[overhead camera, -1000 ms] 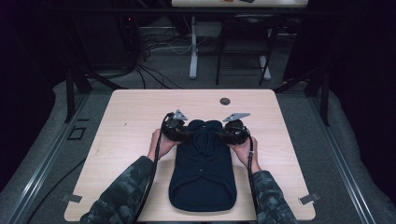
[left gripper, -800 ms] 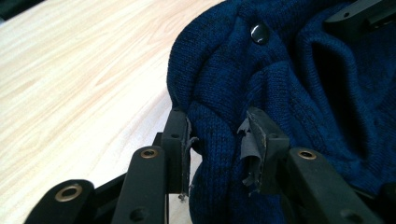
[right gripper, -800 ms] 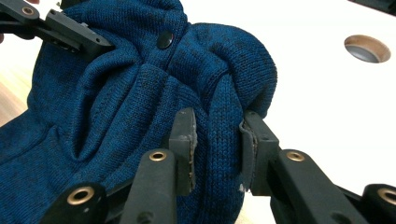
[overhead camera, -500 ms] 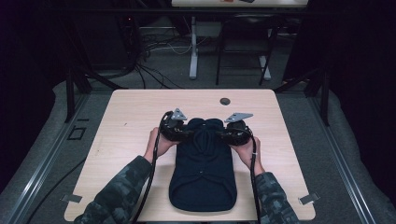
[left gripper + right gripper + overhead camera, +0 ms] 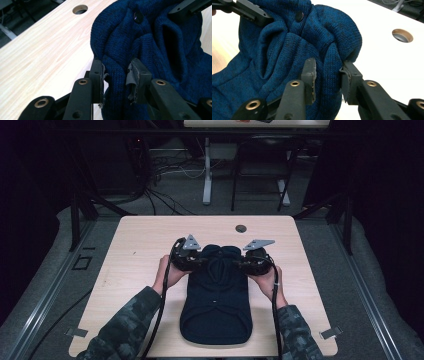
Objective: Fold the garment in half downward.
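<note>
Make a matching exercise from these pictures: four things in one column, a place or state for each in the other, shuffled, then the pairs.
Things:
1. left tool
2. right tool
3. table hole
4. button

States:
A. on the knit, between the two tools
B. pinches the sweater's left edge
C. beyond the sweater, uncovered
D. pinches the sweater's right edge

Pairs: 1-B, 2-D, 3-C, 4-A
</note>
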The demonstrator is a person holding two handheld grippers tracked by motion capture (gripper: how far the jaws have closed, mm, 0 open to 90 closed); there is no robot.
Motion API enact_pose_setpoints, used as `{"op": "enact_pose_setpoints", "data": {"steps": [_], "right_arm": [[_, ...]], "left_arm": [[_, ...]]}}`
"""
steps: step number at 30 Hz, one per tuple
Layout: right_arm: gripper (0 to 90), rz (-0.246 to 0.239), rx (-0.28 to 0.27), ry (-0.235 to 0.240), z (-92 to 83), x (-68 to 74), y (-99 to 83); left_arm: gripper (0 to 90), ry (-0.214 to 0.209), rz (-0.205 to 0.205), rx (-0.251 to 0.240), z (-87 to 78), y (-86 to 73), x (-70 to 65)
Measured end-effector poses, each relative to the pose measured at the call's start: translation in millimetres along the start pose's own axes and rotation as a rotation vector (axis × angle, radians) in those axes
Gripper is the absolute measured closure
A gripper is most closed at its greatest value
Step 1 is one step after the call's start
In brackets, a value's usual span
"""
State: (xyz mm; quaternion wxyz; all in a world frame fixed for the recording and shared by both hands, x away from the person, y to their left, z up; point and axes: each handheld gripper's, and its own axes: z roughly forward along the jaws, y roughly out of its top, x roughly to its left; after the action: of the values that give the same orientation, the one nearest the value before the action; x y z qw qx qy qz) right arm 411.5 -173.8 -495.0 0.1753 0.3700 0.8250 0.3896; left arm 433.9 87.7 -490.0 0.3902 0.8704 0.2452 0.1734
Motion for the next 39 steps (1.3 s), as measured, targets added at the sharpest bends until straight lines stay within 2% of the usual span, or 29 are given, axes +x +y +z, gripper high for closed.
{"op": "enact_pose_setpoints", "data": {"steps": [3, 9, 12, 15, 20, 24, 25, 29, 30, 32, 33, 35, 39], "right_arm": [[70.0, -0.014, -0.007, -0.015, -4.1, 2.5, 1.7], [71.4, -0.077, -0.029, -0.047, -10.6, 12.4, 4.5], [71.3, -0.098, -0.038, -0.047, -12.8, 15.4, 4.2], [69.2, -0.089, -0.041, -0.027, -14.9, 14.7, 3.4], [61.9, -0.037, -0.019, 0.026, -15.6, 8.6, -0.2], [49.5, 0.015, -0.010, 0.072, -12.9, 0.9, -3.7], [44.2, 0.029, -0.006, 0.074, -11.9, -0.8, -3.7], [37.7, 0.074, -0.015, 0.075, -7.3, -8.0, -2.4], [38.6, 0.080, -0.020, 0.074, -6.5, -9.3, -1.9], [48.9, 0.072, -0.026, 0.066, -6.5, -9.6, -0.7], [56.5, 0.059, -0.032, 0.043, -7.0, -8.5, -0.3], [66.2, 0.037, -0.049, 0.007, -8.9, -4.8, 0.2], [74.0, -0.024, -0.078, -0.041, -16.9, 5.2, 3.5]], "left_arm": [[67.6, 0.005, 0.018, 0.000, -3.6, 2.9, -0.9], [66.0, -0.011, 0.049, 0.066, -5.8, 5.4, -3.2], [67.4, -0.016, 0.053, 0.062, -8.1, 5.1, -2.8], [69.5, -0.021, 0.068, 0.040, -11.4, 5.1, -3.9], [70.5, -0.001, 0.106, 0.022, -14.1, 7.9, -8.1], [71.1, 0.002, 0.130, -0.001, -15.9, 10.7, -12.8], [71.2, 0.005, 0.143, -0.006, -16.6, 11.6, -14.3], [71.4, 0.010, 0.191, -0.026, -19.7, 14.4, -19.6], [71.4, 0.012, 0.202, -0.030, -20.6, 14.8, -20.1], [71.3, 0.018, 0.209, -0.038, -21.9, 14.7, -20.4], [71.3, 0.024, 0.208, -0.036, -22.4, 14.3, -19.8], [71.2, 0.031, 0.192, -0.028, -23.2, 13.2, -17.6], [70.5, 0.042, 0.174, -0.023, -24.1, 11.4, -12.6]]}}
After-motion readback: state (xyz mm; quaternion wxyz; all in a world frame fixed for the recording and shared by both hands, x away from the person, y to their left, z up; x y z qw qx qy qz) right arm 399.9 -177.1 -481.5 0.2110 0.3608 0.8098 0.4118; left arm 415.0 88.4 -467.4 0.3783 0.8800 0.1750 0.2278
